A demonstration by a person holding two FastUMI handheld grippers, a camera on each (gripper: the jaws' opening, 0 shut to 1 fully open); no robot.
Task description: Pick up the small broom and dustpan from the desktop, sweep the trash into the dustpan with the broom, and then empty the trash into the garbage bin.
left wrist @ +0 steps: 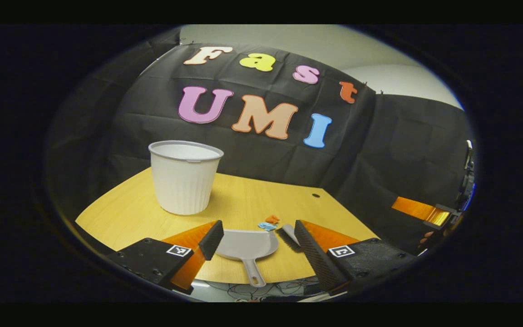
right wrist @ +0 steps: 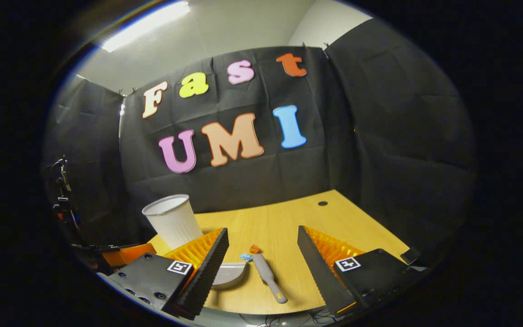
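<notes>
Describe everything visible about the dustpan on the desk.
The dustpan is small, pale grey and plastic-looking, with a shallow rounded scoop and a slim handle ending in a hanging hole. It lies flat on the wooden desk, near its front edge, handle toward the camera and slightly past the edge. Neither gripper touches it. The broom lies just beside it, with small orange and blue scraps near its mouth and a white bin farther back.

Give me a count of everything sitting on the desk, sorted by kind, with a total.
Bin: 1
Dustpan: 1
Broom: 1
Trash scraps: 2, one orange and one blue
Total: 5
</notes>
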